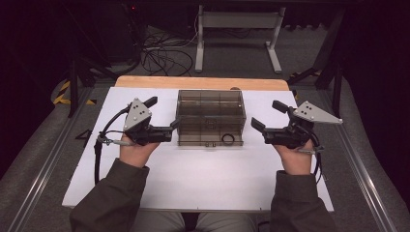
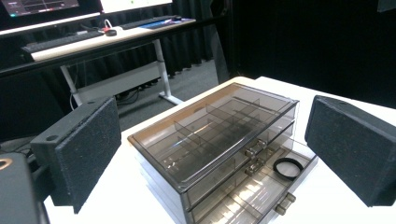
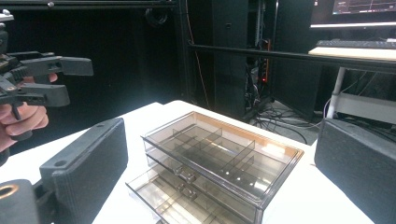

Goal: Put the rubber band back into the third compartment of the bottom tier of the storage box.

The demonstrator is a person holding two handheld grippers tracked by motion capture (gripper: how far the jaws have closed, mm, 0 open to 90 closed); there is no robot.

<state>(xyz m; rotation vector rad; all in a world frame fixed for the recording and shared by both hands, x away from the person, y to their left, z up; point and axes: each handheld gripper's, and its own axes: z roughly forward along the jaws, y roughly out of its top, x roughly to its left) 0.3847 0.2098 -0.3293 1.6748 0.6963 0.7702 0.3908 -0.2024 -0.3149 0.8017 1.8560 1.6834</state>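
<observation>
Drawer box of smoky clear plastic stands on the white table near the middle of its far edge, three drawers high, with a divided top tray. Going left to right in the high view: the left gripper hangs just off the box's left side, held in the person's left hand, and its fingers stand wide apart with nothing between them. The left gripper view looks between those two black padded fingers at the box's front corner. The bottom drawer is pulled out toward the near edge of the table, and a black ring lies in its right-hand end compartment; the two drawers above it are pushed in. To the right of the box, the right gripper hovers near its right side, held in the right hand, apart from the box. Its fingers are likewise spread wide and empty, framing the box in the right gripper view.
</observation>
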